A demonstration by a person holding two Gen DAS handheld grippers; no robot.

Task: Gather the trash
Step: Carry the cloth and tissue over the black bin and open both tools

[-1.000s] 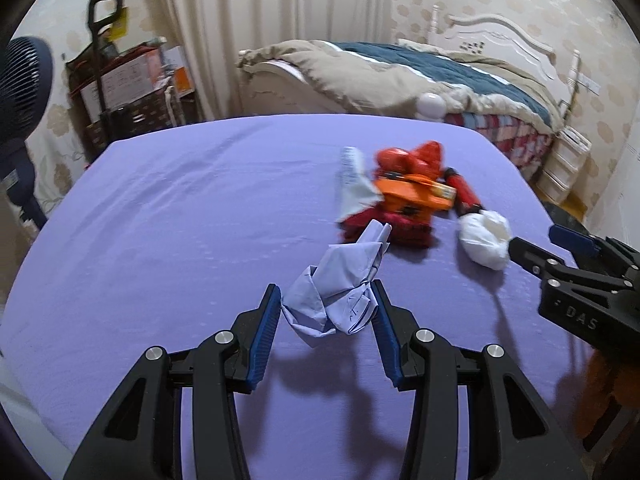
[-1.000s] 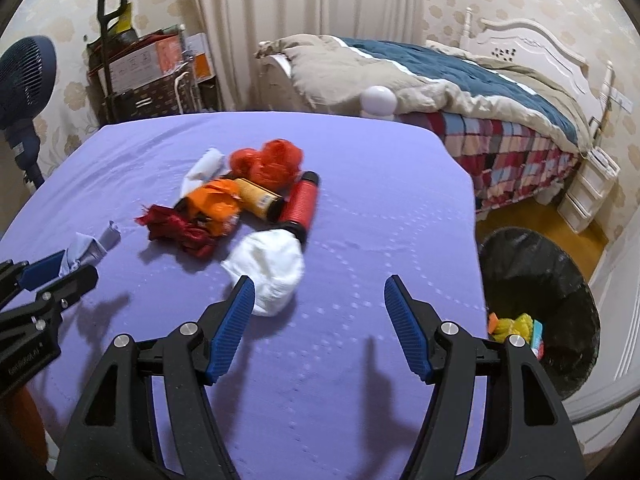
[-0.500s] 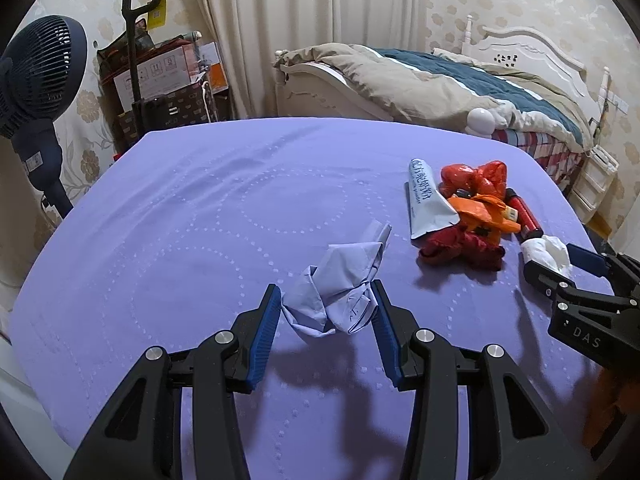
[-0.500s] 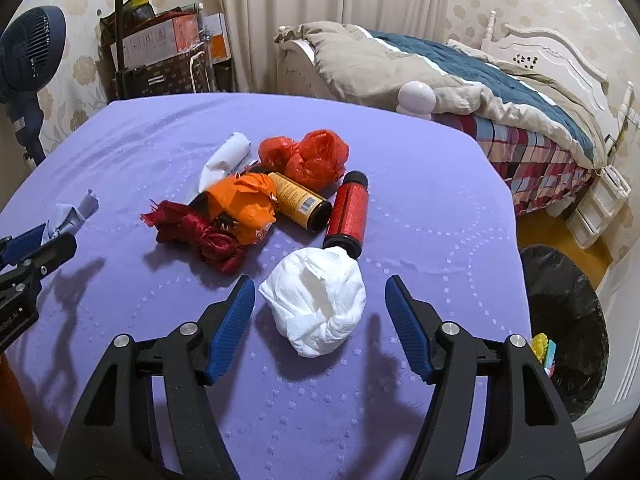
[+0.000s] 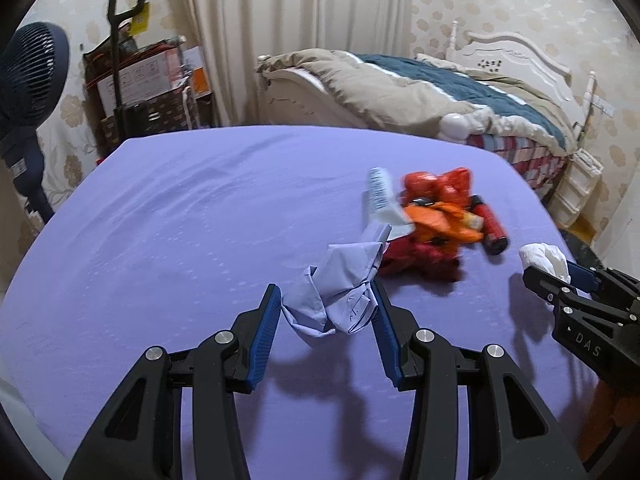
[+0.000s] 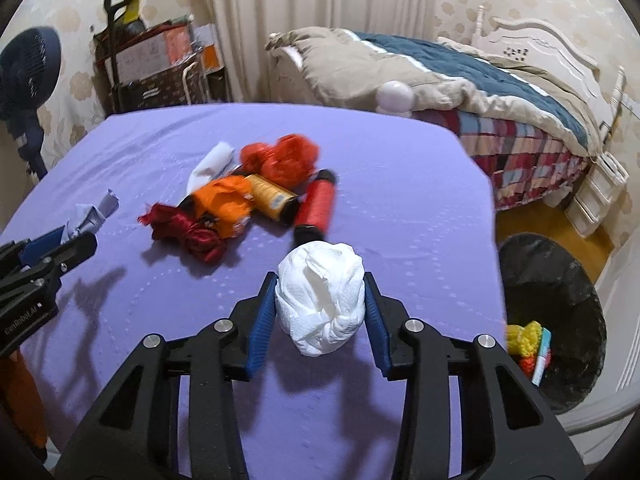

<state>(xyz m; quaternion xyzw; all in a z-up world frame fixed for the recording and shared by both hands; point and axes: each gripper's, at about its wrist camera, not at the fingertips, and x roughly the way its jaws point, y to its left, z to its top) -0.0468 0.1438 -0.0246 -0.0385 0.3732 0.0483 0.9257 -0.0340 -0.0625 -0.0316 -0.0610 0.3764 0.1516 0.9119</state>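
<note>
A: Where is the heap of trash [image 6: 256, 204]?

B: On the desk [image 6: 400, 208], towards its middle. A wad of tissue [image 6: 320, 300] lies just before the heap, between the jaws of the right gripper [image 6: 320, 312], which are closing on it.

A: And the crumpled paper [image 5: 340, 284]?

B: Left of the heap, between the jaws of the left gripper [image 5: 326, 320].

A: What lies beyond the desk?

B: A bed [image 6: 460, 76] behind it to the right, a cart [image 6: 152, 64] and a fan [image 6: 28, 76] behind it to the left. The bin [image 6: 560, 292] stands on the floor right of the desk, with some trash in it.
</note>
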